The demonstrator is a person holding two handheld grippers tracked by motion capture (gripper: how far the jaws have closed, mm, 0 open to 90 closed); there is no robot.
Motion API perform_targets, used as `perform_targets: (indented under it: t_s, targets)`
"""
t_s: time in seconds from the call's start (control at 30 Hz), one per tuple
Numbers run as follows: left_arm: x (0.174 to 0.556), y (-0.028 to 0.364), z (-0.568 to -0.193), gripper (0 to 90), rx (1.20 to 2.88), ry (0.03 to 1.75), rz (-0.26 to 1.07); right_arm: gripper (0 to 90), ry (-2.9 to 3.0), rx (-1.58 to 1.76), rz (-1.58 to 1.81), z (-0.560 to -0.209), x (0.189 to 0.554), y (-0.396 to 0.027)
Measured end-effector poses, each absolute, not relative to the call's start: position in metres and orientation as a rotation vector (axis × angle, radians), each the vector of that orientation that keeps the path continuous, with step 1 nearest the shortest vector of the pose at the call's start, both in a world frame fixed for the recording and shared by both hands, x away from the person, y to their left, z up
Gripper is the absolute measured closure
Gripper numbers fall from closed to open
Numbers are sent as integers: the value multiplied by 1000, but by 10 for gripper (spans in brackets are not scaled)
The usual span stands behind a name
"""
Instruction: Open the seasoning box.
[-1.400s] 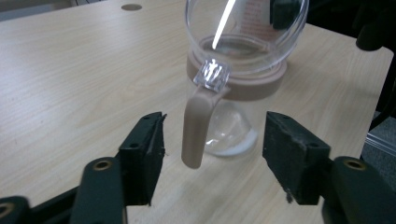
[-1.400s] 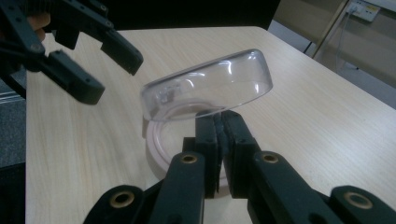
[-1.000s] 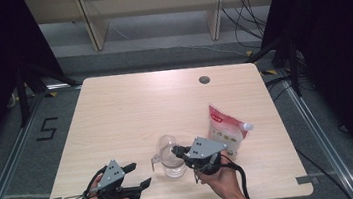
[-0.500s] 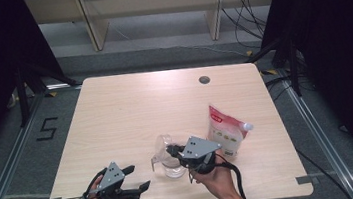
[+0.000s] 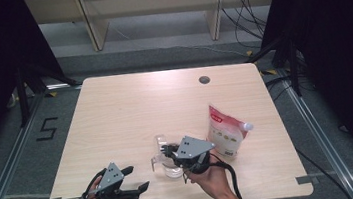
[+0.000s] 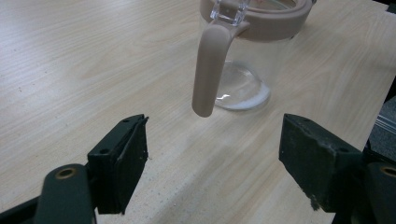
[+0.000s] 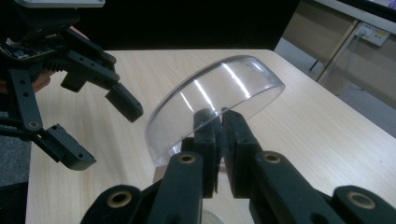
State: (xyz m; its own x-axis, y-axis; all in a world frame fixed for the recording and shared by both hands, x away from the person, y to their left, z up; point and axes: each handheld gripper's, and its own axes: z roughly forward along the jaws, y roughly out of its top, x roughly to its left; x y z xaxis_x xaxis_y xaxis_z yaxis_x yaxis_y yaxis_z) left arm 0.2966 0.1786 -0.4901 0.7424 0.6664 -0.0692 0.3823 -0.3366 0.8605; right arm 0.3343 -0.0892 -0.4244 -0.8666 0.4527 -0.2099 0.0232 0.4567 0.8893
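1 clear jug point(image 6: 247, 56), pinkish handle point(image 6: 208, 70).

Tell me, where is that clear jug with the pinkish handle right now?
In the high view the jug stands near the table's front edge, between the left hand-held gripper and the right hand-held gripper, with the white pouch to its right.

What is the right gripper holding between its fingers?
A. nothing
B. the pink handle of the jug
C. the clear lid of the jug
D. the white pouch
C: in the right gripper view the right gripper is shut on the clear lid.
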Motion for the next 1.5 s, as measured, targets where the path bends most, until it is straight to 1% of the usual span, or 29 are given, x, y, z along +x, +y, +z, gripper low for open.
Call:
perform_targets:
  t_s: [0.2, 0.23, 0.4, 0.53, 0.57, 0.8, 0.87, 0.9, 0.93, 0.97, 1.07, 1.13, 1.17, 1.23, 1.27, 1.3, 1.33, 1.4, 1.43, 1.5]
  targets:
    - [296, 179, -490, 233, 1966, 819, 361, 853, 2299, 391, 1398, -424, 334, -82]
    - [297, 181, -490, 233, 1976, 794, 373, 852, 2296, 383, 1394, -424, 334, -81]
    - [297, 181, -490, 233, 1971, 794, 371, 852, 2306, 367, 1404, -423, 334, -75]
    - [296, 181, -491, 232, 1951, 826, 357, 849, 2309, 350, 1401, -422, 333, -70]
    - [297, 182, -490, 232, 1960, 803, 370, 848, 2305, 346, 1392, -422, 333, -69]
    - [296, 184, -490, 229, 1968, 802, 379, 817, 2292, 375, 1385, -422, 328, -84]
    - [296, 185, -491, 228, 1970, 806, 372, 793, 2265, 427, 1387, -422, 321, -106]
    - [296, 185, -491, 227, 1970, 806, 372, 793, 2265, 427, 1387, -422, 321, -106]
    - [297, 184, -492, 227, 1966, 805, 371, 781, 2261, 431, 1379, -423, 320, -115]
    - [296, 184, -492, 226, 1957, 813, 368, 757, 2231, 472, 1373, -425, 315, -133]
    - [296, 184, -493, 225, 1961, 838, 358, 720, 2209, 551, 1386, -430, 305, -158]
    - [296, 184, -493, 224, 1961, 840, 359, 710, 2205, 569, 1381, -432, 302, -166]
    - [296, 183, -495, 224, 1959, 845, 360, 683, 2196, 606, 1374, -436, 295, -180]
    - [296, 182, -495, 223, 1955, 846, 354, 655, 2176, 673, 1374, -442, 289, -192]
    - [297, 183, -495, 223, 1979, 817, 369, 643, 2180, 680, 1359, -444, 287, -199]
    - [297, 183, -495, 222, 1979, 817, 369, 643, 2180, 680, 1359, -444, 287, -199]
    - [297, 183, -495, 222, 1979, 817, 369, 627, 2159, 709, 1350, -448, 283, -211]
    - [298, 183, -495, 222, 1978, 816, 369, 609, 2139, 744, 1342, -451, 279, -222]
    - [297, 182, -496, 222, 1962, 847, 355, 597, 2134, 768, 1332, -451, 277, -227]
    - [297, 182, -496, 221, 1962, 847, 355, 567, 2115, 800, 1320, -453, 275, -236]
